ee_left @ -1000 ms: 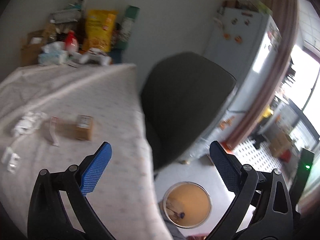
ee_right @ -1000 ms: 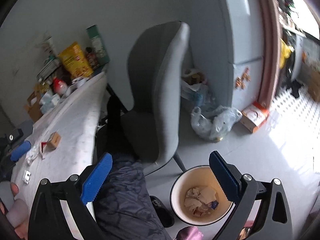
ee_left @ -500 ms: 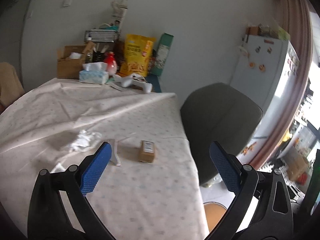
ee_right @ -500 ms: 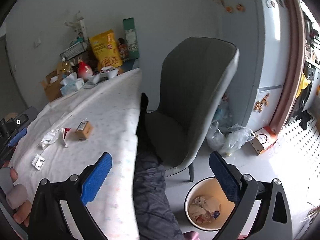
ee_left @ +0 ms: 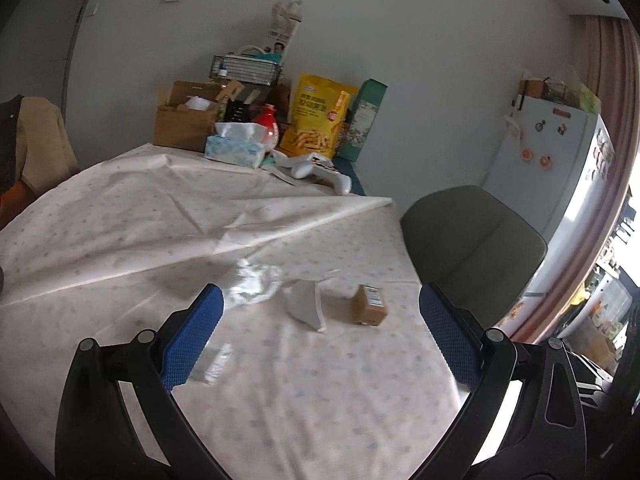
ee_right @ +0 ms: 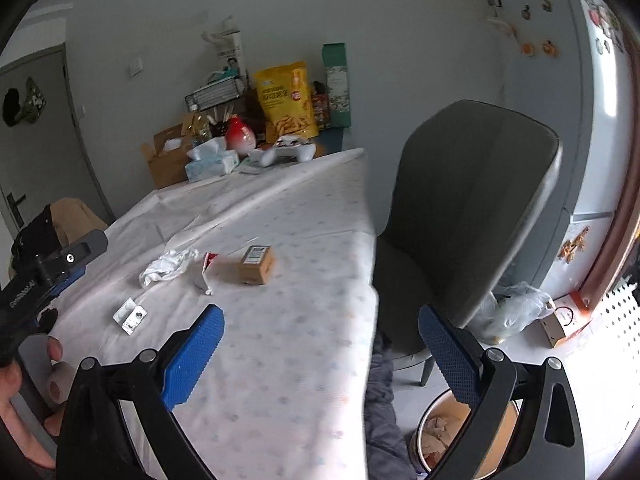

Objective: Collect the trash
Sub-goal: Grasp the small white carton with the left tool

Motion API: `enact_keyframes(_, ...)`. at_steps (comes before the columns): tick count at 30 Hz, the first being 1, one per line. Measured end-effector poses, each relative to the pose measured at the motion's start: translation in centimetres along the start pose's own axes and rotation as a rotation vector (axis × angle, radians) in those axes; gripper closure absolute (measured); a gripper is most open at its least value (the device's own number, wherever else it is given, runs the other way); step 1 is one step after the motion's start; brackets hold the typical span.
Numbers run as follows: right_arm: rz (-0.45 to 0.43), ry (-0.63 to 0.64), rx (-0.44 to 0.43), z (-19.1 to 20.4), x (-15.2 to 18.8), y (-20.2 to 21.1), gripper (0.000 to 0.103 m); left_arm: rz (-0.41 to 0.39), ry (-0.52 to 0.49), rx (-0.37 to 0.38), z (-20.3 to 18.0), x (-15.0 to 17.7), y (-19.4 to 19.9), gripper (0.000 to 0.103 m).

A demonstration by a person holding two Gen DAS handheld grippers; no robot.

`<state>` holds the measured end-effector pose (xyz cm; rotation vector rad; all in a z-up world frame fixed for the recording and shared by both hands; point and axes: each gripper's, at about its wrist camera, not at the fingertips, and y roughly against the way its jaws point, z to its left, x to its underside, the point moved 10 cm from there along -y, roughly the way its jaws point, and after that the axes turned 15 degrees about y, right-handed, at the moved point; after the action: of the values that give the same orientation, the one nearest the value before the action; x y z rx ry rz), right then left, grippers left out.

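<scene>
Both views swung from floor up to table, left gripper (ee_left: 320, 332) spread wide, empty, over tissue (ee_left: 254, 280), wrapper (ee_left: 306, 304), box (ee_left: 370, 306), right gripper (ee_right: 320, 352) likewise agape, bin (ee_right: 432, 440) below chair (ee_right: 464, 216).

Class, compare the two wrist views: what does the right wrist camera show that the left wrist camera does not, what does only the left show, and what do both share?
Only the right wrist view shows the trash bin on the floor with paper inside, the plastic bag behind the chair, and the left gripper itself. Only the left wrist view shows the items on top of the fridge. Both show the crumpled tissue, the small brown box, the blister pack and the grey chair.
</scene>
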<state>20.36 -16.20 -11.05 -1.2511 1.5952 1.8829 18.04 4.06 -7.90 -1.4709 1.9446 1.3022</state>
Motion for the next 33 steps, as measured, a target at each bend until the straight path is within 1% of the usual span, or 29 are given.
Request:
enact_keyframes(2,-0.018,-0.003,-0.046,1.2,-0.5,-0.4,0.008,-0.01,0.009,-0.019,1.4,-0.4,0.3,0.006)
enact_keyframes(5,-0.031,0.008,-0.07,2.6,-1.0,-0.8,0.008,-0.009,0.03,-0.036,3.2,-0.8,0.5,0.006)
enact_keyframes(7,-0.036,0.024,-0.106,3.9,-1.2,-1.2,0.008,-0.002,0.04,-0.048,4.4,-0.9,0.5,0.006)
enact_keyframes(11,-0.027,0.034,-0.134,5.4,-1.2,-2.1,0.008,0.01,0.049,-0.062,6.4,-1.0,0.5,0.006)
enact_keyframes(13,-0.006,0.026,-0.145,5.9,-1.0,-2.8,0.008,0.018,0.054,-0.07,7.3,-1.3,0.5,0.006)
enact_keyframes(17,0.02,-0.009,-0.184,6.7,-0.9,-3.7,0.008,0.057,0.087,-0.067,9.6,-1.9,-0.1,0.006)
enact_keyframes(21,0.032,0.009,-0.197,7.4,-0.9,-4.5,0.008,0.094,0.115,-0.078,11.1,-2.0,-1.1,0.006)
enact_keyframes(24,0.054,0.014,-0.213,7.7,-0.8,-5.3,0.012,0.124,0.112,-0.088,11.2,-1.3,-1.9,0.009)
enact_keyframes(25,0.058,0.015,-0.216,7.7,-0.7,-5.4,0.013,0.147,0.106,-0.09,11.1,-0.8,-2.4,0.011)
enact_keyframes(28,0.074,0.012,-0.228,7.6,-0.6,-6.2,0.015,0.204,0.067,-0.105,10.7,0.8,-3.9,0.017)
enact_keyframes(30,0.079,0.008,-0.237,7.6,-0.5,-6.6,0.016,0.227,0.035,-0.12,10.4,1.8,-4.5,0.019)
enact_keyframes(33,0.085,0.01,-0.247,7.6,-0.4,-7.0,0.016,0.271,-0.007,-0.133,9.8,3.1,-5.4,0.03)
